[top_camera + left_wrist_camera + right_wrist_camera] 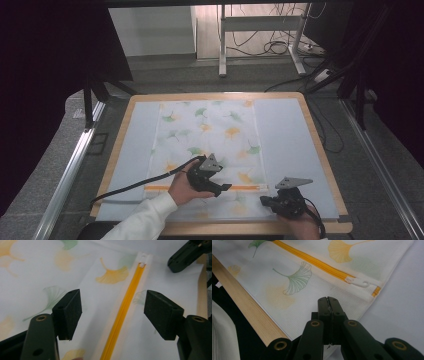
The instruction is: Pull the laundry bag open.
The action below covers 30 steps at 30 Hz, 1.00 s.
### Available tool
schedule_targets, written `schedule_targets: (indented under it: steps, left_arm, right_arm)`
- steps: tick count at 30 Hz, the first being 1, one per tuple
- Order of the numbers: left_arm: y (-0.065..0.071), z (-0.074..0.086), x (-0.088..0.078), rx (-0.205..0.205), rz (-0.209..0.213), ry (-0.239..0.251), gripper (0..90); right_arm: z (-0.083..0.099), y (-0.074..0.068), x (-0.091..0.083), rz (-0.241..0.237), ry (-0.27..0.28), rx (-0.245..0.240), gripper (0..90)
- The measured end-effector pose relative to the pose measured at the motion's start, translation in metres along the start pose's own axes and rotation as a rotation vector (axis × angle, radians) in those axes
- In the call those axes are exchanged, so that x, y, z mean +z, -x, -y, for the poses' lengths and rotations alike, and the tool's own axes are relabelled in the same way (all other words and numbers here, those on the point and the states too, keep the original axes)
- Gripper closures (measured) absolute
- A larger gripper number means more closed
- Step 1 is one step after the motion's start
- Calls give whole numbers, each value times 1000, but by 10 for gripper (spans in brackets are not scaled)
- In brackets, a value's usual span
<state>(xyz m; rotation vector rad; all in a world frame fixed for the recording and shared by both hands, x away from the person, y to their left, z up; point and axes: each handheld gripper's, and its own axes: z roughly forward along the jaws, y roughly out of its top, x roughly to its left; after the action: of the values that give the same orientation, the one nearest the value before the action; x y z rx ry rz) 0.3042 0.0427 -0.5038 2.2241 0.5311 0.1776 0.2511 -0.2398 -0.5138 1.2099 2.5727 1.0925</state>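
Orange zipper (205,188) lengthwise across table, pull at right end; left gripper (226,188) spread, right gripper (263,201) pressed together.

Flat bag (207,130) covers mat centre; bare mat (285,135) both sides passable.

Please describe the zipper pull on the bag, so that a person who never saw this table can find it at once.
On the wooden table lies a white mesh bag printed with ginkgo leaves. An orange zipper runs across it near the person's edge. At the zipper's end nearest the right tool sits the zipper pull, a small white plastic tab, the only white piece on the orange line.
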Motion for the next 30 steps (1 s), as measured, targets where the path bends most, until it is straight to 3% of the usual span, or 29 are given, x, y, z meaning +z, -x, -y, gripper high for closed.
schedule_targets:
  steps: [3, 5, 6, 13, 15, 16, 23, 26, 30]
  left_arm:
    - [5, -7, 6, 15, 10, -8, 306]
    - [6, -8, 7, 8, 21, 7, 316]
    - [4, -11, 9, -18, 40, 23, 316]
    - [-4, -14, 10, -47, 30, 36, 320]
    - [2, -18, 17, 9, 7, -10, 314]
    - [5, -20, 19, 25, 21, -21, 308]
    - [16, -36, 37, 50, 46, -23, 305]
    - [23, -47, 47, 87, 46, -33, 306]
    - [21, -52, 51, 46, 64, -10, 316]
  right_arm:
    - [0, 0, -1, -3, 0, 0, 888]
    - [0, 0, -1, -3, 3, 1, 888]
    - [1, 0, -1, -4, 7, 2, 888]
    - [1, 1, 0, -4, -5, -5, 888]
    - [1, 1, 1, -2, -4, -2, 888]
    - [1, 1, 1, -2, -5, -2, 888]
    - [2, -1, 1, -2, -9, 0, 888]
    - [2, -1, 2, -3, -13, -2, 888]
    - [2, -1, 2, -4, -13, -6, 888]
